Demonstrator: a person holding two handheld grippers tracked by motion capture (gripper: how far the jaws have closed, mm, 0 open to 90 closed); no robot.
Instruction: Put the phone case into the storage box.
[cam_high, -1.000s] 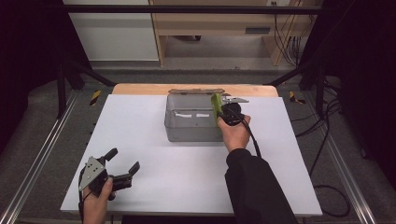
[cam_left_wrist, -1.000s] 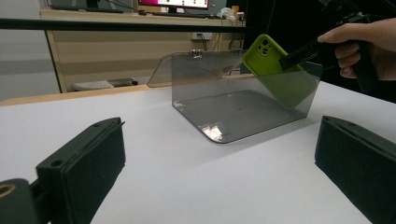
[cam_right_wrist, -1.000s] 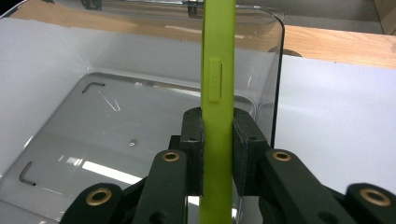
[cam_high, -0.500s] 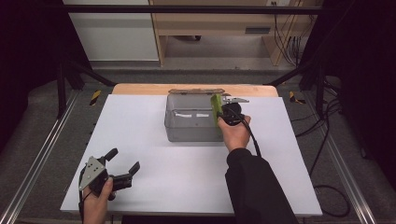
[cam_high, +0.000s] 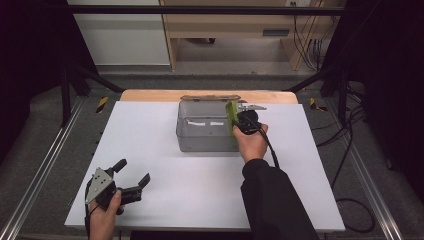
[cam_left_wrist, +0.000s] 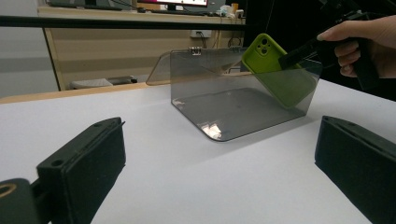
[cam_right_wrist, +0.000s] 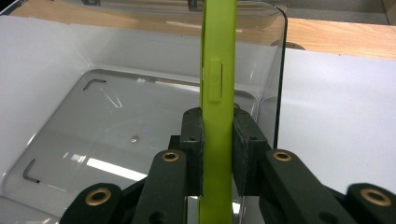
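A lime-green phone case (cam_high: 231, 116) (cam_left_wrist: 275, 70) (cam_right_wrist: 216, 93) stands on edge inside the right end of a clear smoky plastic box (cam_high: 205, 131) (cam_left_wrist: 233, 100) (cam_right_wrist: 93, 140), partly lowered into it. My right gripper (cam_high: 239, 120) (cam_right_wrist: 217, 140) is shut on the case, its pads pressing both flat sides. The box has its hinged lid (cam_left_wrist: 196, 63) folded back. Near the table's front left corner, my left gripper (cam_high: 131, 176) (cam_left_wrist: 219, 168) rests open with nothing between its jaws, pointing toward the box.
The white table (cam_high: 150, 150) has a wooden strip (cam_high: 150, 95) along its far edge. Metal rails run down both sides. A cable (cam_high: 272, 150) trails from the right gripper over the sleeve. A wooden bench stands behind the table.
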